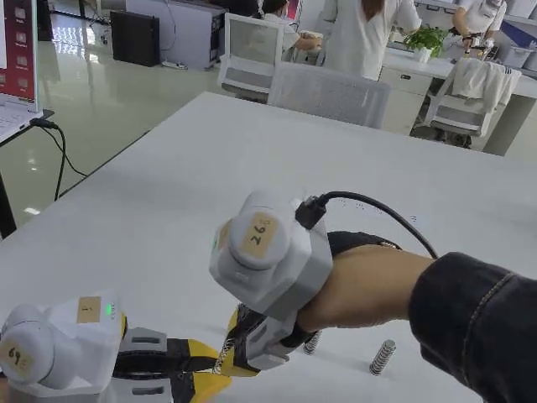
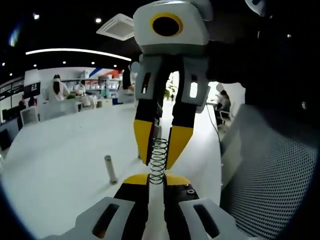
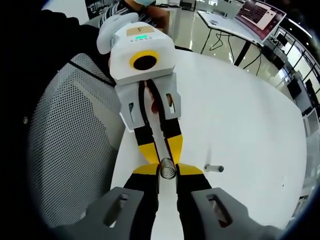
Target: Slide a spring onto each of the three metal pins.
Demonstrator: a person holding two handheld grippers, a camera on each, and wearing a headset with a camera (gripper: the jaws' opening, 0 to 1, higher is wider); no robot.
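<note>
Revealing an upright pin, left gripper view supplements head view's loose springs.

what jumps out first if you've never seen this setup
Two grippers meet nose to nose: the right gripper pinches a small spring, whose lower end sits at the tips of the left gripper. Next, a bare metal pin stands upright on the white table just left of them in the left gripper view. In the head view, two more springs stand below the person's hand.
</note>
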